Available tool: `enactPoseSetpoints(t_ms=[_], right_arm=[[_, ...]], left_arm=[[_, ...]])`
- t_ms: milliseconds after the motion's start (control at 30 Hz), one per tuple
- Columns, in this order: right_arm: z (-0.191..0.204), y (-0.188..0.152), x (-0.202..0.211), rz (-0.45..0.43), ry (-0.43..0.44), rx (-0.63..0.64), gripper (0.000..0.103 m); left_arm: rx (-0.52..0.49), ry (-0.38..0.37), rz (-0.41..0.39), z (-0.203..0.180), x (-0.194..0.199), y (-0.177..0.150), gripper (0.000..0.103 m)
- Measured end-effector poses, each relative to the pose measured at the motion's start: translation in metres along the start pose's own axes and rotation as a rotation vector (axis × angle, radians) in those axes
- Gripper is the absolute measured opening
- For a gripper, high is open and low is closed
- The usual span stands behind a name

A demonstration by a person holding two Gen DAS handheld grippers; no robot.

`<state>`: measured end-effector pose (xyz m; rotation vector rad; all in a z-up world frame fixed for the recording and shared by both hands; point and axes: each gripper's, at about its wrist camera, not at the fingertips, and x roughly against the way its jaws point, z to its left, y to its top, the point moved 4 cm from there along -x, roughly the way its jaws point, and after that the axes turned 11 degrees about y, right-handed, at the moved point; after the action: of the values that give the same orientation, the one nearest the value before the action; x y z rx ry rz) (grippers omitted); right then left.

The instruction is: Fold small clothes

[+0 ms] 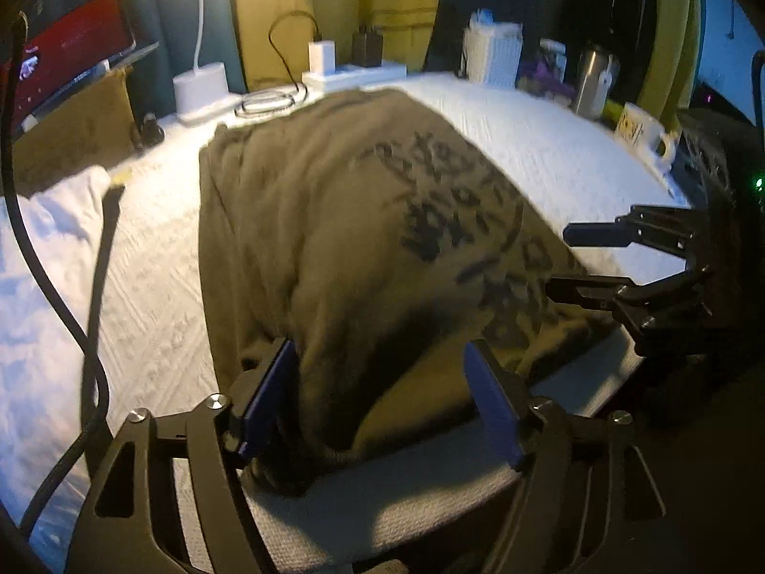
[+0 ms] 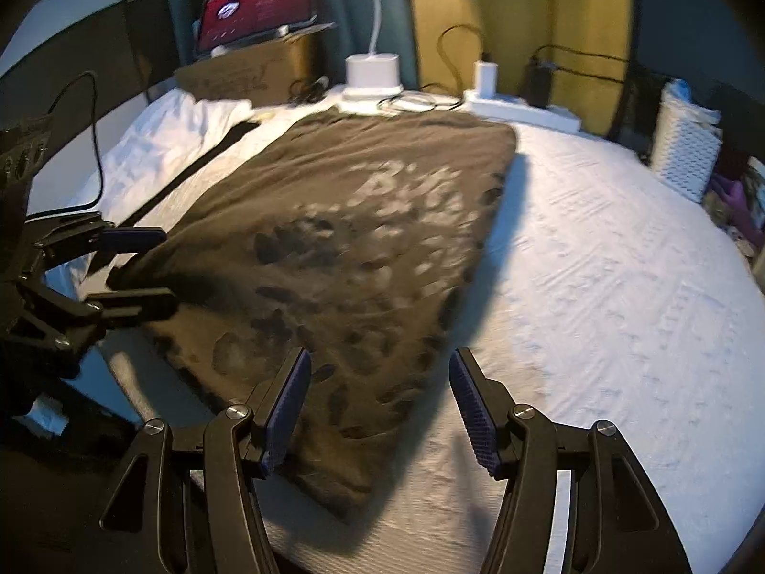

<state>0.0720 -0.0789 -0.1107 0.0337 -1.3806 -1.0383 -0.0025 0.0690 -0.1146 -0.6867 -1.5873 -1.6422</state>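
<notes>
Shirt [image 2: 334, 239], olive with a dark print, lies spread flat on the white cloth of my bench [image 2: 597, 287], its near edge between the parted fingers of my left claw [image 1: 382, 397] and right claw [image 2: 377, 406], neither pressing it.

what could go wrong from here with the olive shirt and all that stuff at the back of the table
1. The olive shirt has a raised hump at its near edge between the open left gripper; folding now may trap that bunch.
2. Its far edge lies right by the coiled cable and lamp base, so a fold swung that way might snag them.
3. The hanging black cable could drag across the cloth.
</notes>
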Motion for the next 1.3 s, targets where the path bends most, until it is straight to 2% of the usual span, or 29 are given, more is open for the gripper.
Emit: enactPoseSetpoints(t_ms=[100, 233, 400, 600, 733, 1033, 1300], right_arm=[[0.005, -0.007, -0.009, 0.037, 0.007, 0.014, 0.077], [0.003, -0.013, -0.007, 0.032, -0.002, 0.017, 0.082], [0.003, -0.016, -0.004, 0.023, -0.004, 0.020, 0.083], [0.003, -0.016, -0.005, 0.003, 0.006, 0.026, 0.086], [0.004, -0.017, -0.006, -0.009, 0.007, 0.034, 0.091], [0.002, -0.014, -0.006, -0.024, 0.019, 0.019, 0.093], [-0.014, 0.000, -0.003, -0.045, 0.066, -0.063, 0.094]], left_arm=[[-0.011, 0.013, 0.010, 0.000, -0.005, -0.009, 0.082], [-0.010, 0.042, 0.005, 0.005, -0.006, -0.018, 0.084], [0.055, 0.055, 0.029, 0.015, -0.007, -0.018, 0.087], [0.123, 0.071, -0.015, 0.025, 0.003, -0.009, 0.087], [0.114, 0.086, -0.038, 0.026, 0.007, 0.000, 0.087], [0.053, 0.115, -0.125, 0.019, 0.007, 0.026, 0.087], [0.050, 0.095, -0.141, 0.018, -0.001, 0.046, 0.087]])
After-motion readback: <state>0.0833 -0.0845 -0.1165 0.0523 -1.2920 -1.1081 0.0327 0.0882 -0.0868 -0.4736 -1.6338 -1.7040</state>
